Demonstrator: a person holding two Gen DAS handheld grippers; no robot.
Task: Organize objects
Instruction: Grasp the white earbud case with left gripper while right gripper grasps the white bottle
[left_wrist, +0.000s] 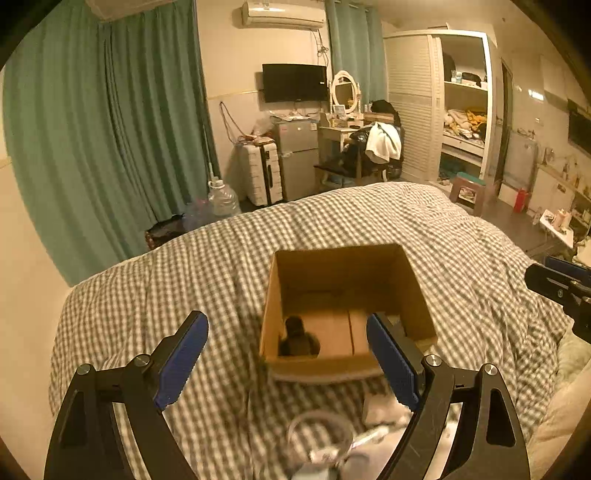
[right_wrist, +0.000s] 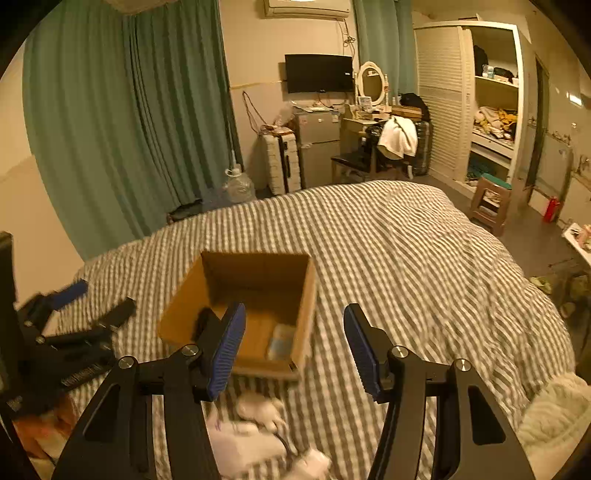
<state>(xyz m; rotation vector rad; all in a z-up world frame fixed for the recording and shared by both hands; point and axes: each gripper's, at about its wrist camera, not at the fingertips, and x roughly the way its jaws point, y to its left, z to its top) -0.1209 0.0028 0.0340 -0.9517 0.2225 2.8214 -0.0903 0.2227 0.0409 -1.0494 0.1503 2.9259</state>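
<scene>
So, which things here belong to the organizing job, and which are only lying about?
Job: cardboard box, dark object inside it, pale packet inside it, white items on the bed, both open grippers, left and right.

Lying about: suitcase, water jug, stool.

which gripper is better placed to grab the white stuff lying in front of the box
Right, probably. The white soft items lie on the checked bedcover just below the open right gripper, between its fingers. The left gripper, also open, sees them off toward its right finger.
</scene>
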